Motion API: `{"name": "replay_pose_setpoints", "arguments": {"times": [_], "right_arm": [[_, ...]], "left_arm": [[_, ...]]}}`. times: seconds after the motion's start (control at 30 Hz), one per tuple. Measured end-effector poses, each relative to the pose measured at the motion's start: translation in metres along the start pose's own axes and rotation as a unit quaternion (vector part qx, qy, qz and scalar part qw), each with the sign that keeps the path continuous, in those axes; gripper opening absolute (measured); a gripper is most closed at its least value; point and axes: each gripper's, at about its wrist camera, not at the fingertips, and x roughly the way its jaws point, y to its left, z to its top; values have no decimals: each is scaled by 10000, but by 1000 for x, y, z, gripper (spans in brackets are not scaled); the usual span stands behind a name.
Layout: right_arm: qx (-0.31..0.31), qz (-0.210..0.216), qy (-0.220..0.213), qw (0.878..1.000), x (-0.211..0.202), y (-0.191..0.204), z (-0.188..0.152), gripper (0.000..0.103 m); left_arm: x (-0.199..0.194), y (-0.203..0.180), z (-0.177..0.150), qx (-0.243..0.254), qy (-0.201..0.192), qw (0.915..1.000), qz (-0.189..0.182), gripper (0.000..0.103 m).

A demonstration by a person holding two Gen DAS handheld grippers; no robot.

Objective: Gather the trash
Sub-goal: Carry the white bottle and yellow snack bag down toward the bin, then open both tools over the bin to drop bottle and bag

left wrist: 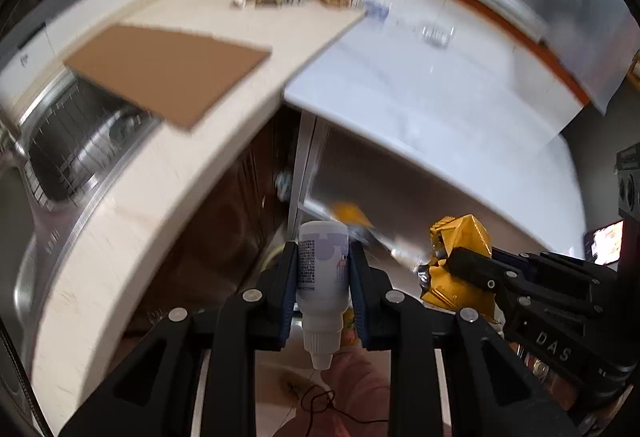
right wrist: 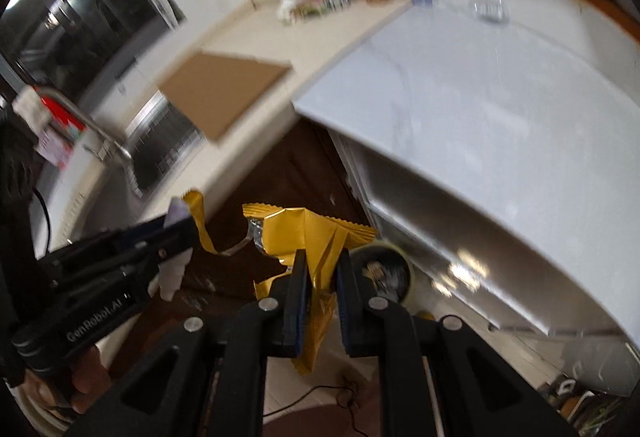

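A small white bottle [left wrist: 322, 277] was clamped in the left tongs [left wrist: 323, 257], and a torn gold wrapper [right wrist: 316, 237] was pinched in the right tongs [right wrist: 320, 269], both held off the tabletop [left wrist: 132, 205] above a bin [right wrist: 394, 269]. The limp wrapper could be snagged and dropped beside the bin; the smooth bottle might slip early.

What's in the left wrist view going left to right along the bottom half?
Steel sink → beige countertop edge → small white plastic bottle gripped in the left tongs → crumpled gold foil wrapper → right tongs clamping that wrapper.
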Motion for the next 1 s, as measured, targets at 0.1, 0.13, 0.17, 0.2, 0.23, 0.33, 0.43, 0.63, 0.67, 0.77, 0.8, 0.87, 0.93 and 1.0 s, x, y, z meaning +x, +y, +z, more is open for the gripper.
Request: {"name": "replay_pose_setpoints", "arguments": {"times": [0.1,0.13,0.17,0.2,0.23,0.33,0.43,0.63,0.67,0.77,0.8,0.87,0.93,1.0], "right_arm": [[43,-9,268,9996,28,-8,-16,13],[63,-2,343,9994,38,-12,-20,13],[76,-7,407,9991,48,-16,-23,13],[76,-33,472,9988,60,-20,-27,13],[49,-56,520,9986,72,-24,-31,14],[-74,-96,670,9977,116,-38,-42,14],[-84,-70,905,9958,171,-56,-52,14],[-101,10,1344,9909,286,-90,-72,16],[-120,6,1396,9901,307,-94,-75,18],[-212,9,1500,9885,354,-103,-80,20],[-244,4,1531,9879,365,-104,-82,20],[-364,-64,1628,9860,391,-105,-85,27],[-452,-103,1712,9841,408,-105,-90,36],[-545,-146,1749,9830,420,-105,-95,40]], "left_arm": [[34,3,-20,-57,291,9996,27,22],[49,5,-27,-82,398,9992,48,22],[59,6,-32,-96,460,9989,67,22],[73,8,-37,-121,549,9984,90,22],[87,10,-42,-149,622,9979,99,22],[133,19,-58,-267,777,9965,161,22],[189,34,-72,-493,935,9941,226,22],[282,57,-97,-769,1098,9904,337,23],[297,61,-101,-805,1120,9898,357,23],[336,73,-111,-903,1160,9884,382,23],[347,76,-114,-960,1181,9876,385,25],[370,86,-122,-1124,1250,9854,288,33],[385,93,-126,-1236,1298,9834,285,51],[395,100,-130,-1283,1292,9828,321,67]]}}
